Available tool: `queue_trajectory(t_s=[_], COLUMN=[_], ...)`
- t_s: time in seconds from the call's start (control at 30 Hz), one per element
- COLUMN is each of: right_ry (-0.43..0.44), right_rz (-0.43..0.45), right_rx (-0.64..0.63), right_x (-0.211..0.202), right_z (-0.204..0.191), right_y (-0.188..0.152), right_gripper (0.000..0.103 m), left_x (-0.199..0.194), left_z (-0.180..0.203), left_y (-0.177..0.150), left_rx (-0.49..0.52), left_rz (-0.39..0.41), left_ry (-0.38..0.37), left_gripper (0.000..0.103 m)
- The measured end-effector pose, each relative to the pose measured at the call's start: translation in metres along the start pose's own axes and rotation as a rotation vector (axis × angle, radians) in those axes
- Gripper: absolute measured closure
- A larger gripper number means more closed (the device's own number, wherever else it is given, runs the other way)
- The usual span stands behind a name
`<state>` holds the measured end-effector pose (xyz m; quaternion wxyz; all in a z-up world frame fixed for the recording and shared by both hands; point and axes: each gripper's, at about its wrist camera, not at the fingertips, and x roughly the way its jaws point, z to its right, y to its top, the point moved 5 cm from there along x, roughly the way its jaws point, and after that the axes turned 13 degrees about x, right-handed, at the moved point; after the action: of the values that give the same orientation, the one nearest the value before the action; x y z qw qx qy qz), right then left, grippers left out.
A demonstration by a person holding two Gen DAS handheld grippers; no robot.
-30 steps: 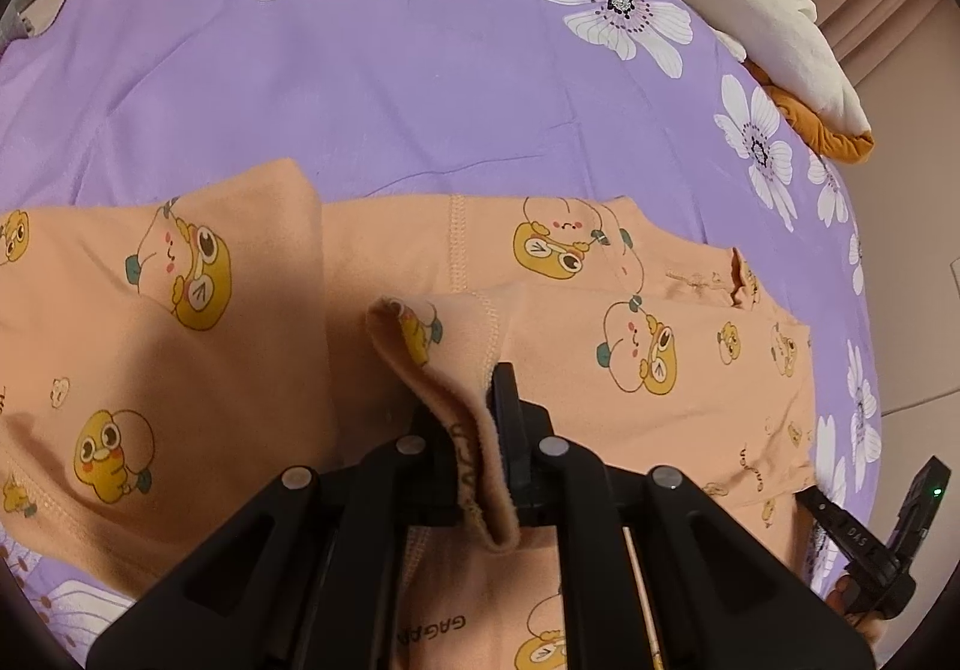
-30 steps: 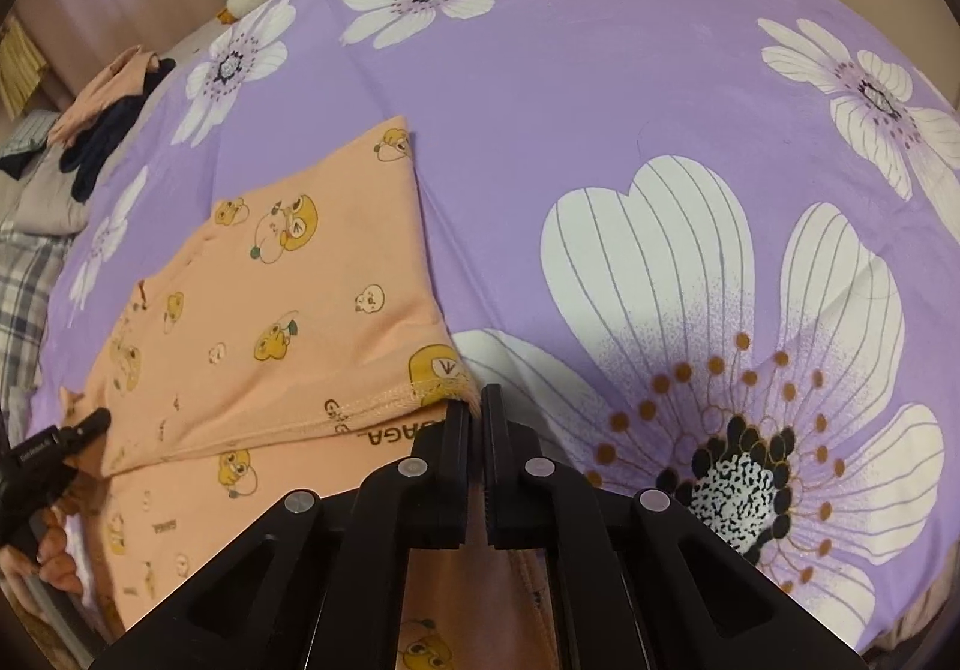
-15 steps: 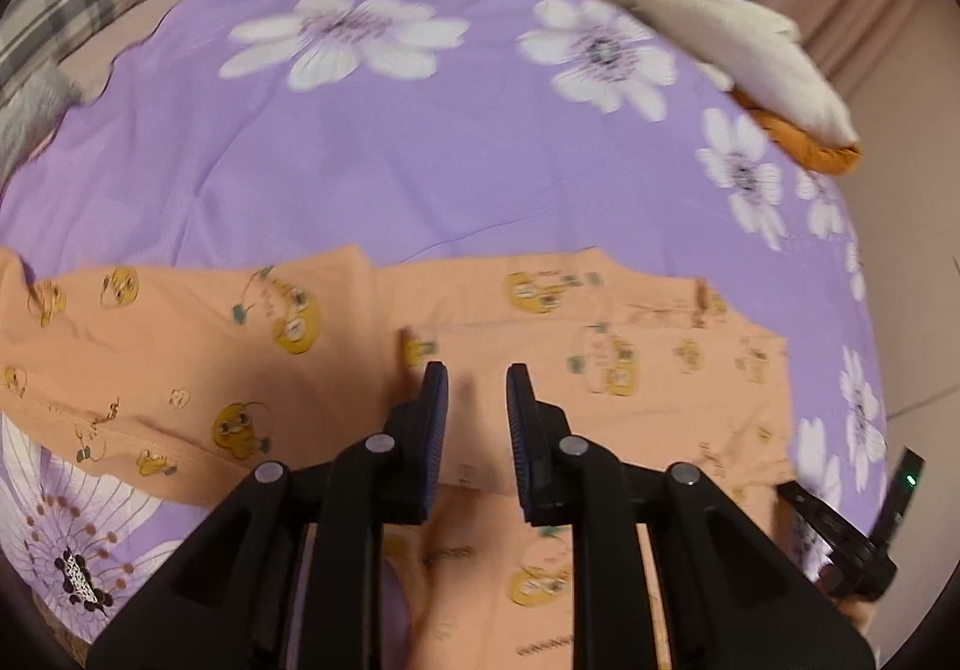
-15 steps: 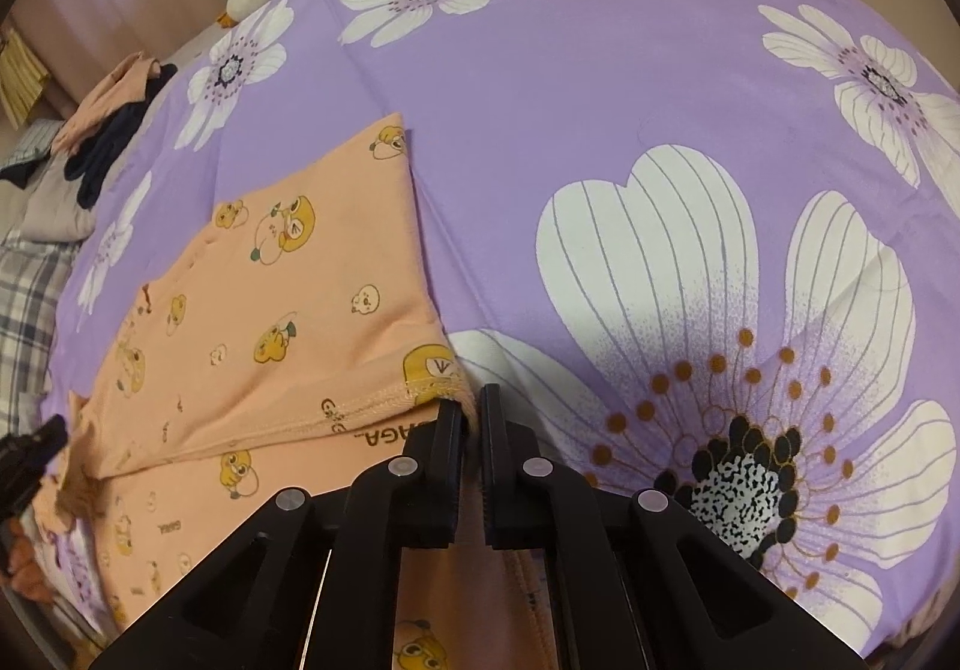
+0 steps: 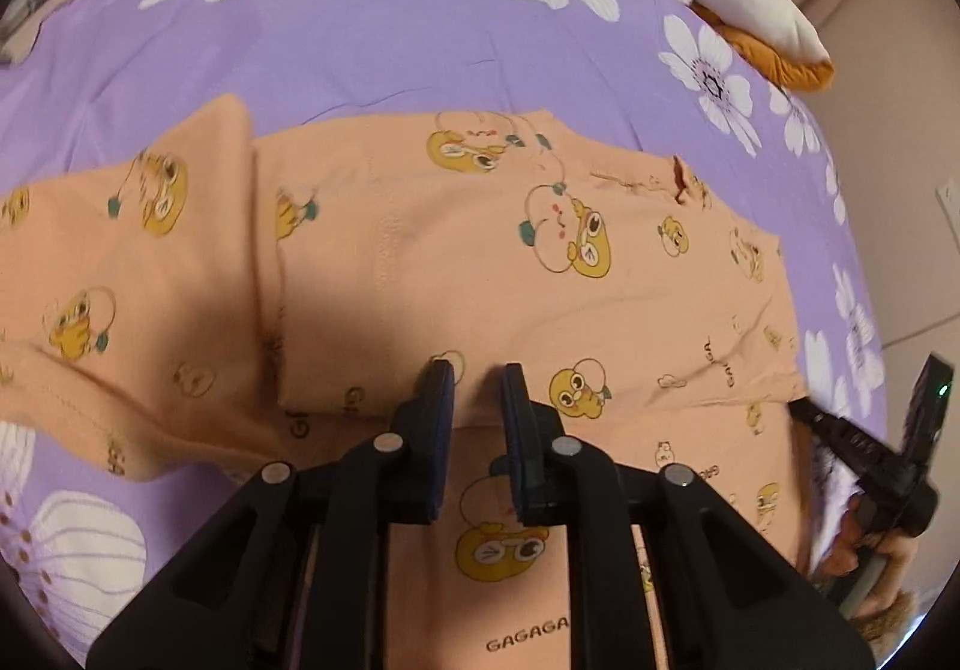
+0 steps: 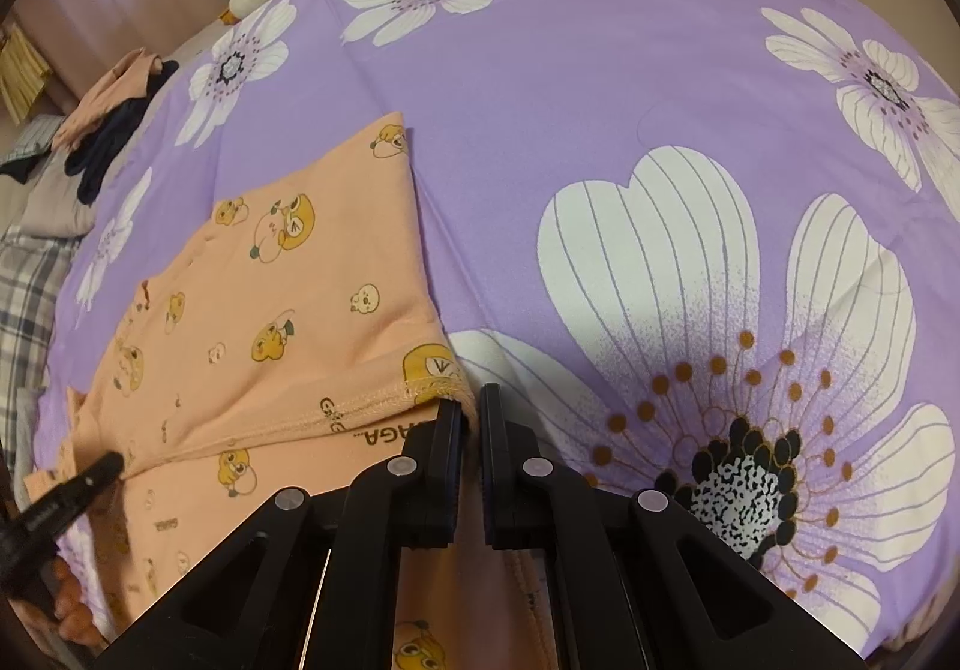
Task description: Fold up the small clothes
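— On purple flowered bedsheet (image 5: 372, 46): peach cartoon-print cotton garment (image 5: 540, 274), partly folded. Left gripper (image 5: 474, 379)?
— Fingers slightly apart, just narrowing, empty.
— Right gripper (image 6: 471, 409)?
— Closed, probably pinching the hem corner.

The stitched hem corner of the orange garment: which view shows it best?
The right wrist view. There the hem corner sits sharp, running into the shut right tool, stitching readable. The left wrist view shows the orange garment spread wide, but that corner is hidden behind the right tool at the picture's edge.
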<state>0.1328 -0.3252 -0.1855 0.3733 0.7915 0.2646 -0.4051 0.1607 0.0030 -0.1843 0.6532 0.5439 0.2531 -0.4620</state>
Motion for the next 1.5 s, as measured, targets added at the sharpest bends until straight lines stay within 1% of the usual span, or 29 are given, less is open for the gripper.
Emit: queue_trajectory(t_s=[0.07,0.2,0.27,0.53,0.67,0.73,0.8,0.93,1.2,1.37,1.5], right_ry=[-0.001,-0.011,-0.01,0.003,0.003,0.002,0.003,0.01,0.013,0.016,0.017], right_rz=[0.001,0.007,0.009,0.01,0.013,0.016,0.016,0.011,0.015,0.014,0.015], right_rx=[0.003,-0.01,-0.01,-0.002,-0.003,-0.004,-0.004,0.004,0.0,-0.004,0.0], right_x=[0.001,0.001,0.001,0.002,0.001,0.001,0.001,0.001,0.001,0.001,0.001], right_z=[0.0,-0.001,-0.001,0.0,0.001,0.002,0.002,0.002,0.003,0.004,0.004], right_y=[0.0,0.0,0.0,0.0,-0.001,-0.001,-0.001,-0.001,-0.001,-0.001,-0.002], right_gripper=[0.103,0.103,0.103,0.103,0.103,0.103,0.103,0.103,0.103,0.103,0.103], left_x=[-0.001,-0.001,0.0,0.001,0.0,0.0,0.0,-0.001,-0.002,-0.001,-0.002], left_z=[-0.002,0.002,0.002,-0.009,-0.014,-0.019,-0.022,-0.026,-0.027,-0.028,-0.028], left_y=[-0.001,-0.003,-0.004,-0.007,-0.008,-0.009,-0.01,-0.012,-0.013,-0.013,-0.014], left_rx=[-0.007,0.021,0.017,-0.04,-0.094,-0.131,-0.149,-0.181,-0.167,-0.189,-0.182], left_rz=[-0.006,-0.001,0.004,0.014,0.021,0.023,0.022,0.024,0.029,0.034,0.039], left_ry=[-0.003,0.027,0.032,-0.024,-0.082,-0.112,-0.12,-0.148,-0.132,-0.148,-0.145], left_gripper=[0.087,0.087,0.087,0.088,0.088,0.092,0.098,0.098,0.098,0.098,0.098])
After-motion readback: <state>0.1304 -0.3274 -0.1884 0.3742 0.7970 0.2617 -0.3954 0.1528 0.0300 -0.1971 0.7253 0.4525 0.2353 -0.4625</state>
